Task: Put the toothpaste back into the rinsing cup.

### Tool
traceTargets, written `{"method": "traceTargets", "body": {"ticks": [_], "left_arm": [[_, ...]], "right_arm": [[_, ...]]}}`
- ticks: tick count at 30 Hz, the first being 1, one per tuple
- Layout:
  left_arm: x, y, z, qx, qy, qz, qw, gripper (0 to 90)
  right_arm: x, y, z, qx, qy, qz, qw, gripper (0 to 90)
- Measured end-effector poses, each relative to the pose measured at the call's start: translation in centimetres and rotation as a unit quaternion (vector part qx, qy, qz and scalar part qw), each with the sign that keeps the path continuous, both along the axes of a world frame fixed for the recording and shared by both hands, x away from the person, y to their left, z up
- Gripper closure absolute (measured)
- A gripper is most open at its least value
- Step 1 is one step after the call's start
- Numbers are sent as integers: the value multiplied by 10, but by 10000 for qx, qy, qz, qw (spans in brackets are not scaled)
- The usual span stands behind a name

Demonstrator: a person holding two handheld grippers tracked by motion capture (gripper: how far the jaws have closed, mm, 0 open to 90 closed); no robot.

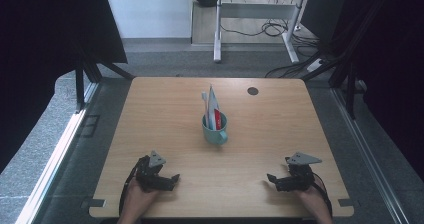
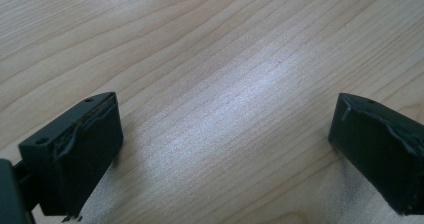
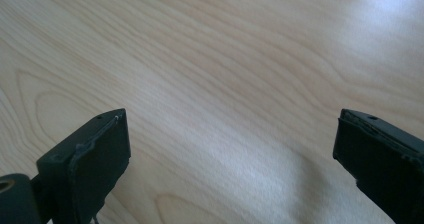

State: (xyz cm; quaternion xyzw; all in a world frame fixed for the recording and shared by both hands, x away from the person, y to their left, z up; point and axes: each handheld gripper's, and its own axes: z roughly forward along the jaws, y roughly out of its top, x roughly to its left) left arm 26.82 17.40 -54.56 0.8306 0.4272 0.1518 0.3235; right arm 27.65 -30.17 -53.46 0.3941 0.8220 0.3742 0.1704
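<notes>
Cup (image 1: 215, 132): teal, holding toothbrush (image 1: 204, 103) and toothpaste tube (image 1: 214, 106); writing unreadable.
Position: ahead of and between both jaw pairs, well apart.
Left gripper (image 1: 172, 179): released, empty.
Right gripper (image 1: 272, 179): released, empty.

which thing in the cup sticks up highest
The white toothpaste tube with red at its base: its pointed tip rises just above the pale toothbrush standing left of it in the teal cup.

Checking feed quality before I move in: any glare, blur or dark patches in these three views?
High view: even light on the table, the mug fairly sharp, the side edges nearly black. Left gripper view: a pale sheen crosses the wood between the open left gripper jaws. Right gripper view: glare washes out the top right corner; the right gripper jaws look slightly soft.
</notes>
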Motion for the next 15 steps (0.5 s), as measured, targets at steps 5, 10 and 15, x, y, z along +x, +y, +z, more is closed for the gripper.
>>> {"method": "traceTargets", "body": {"ticks": [5,10,15], "left_arm": [[0,0,0,-1,-1,6,10000,9],[0,0,0,1,0,-2,10000,9],[-1,0,0,-2,0,-4,10000,9]], "right_arm": [[-3,-4,-7,-142,134,-20,9998,23],[-4,-5,-8,-225,174,-33,9996,37],[-4,-5,-8,-220,171,-42,9996,39]]}}
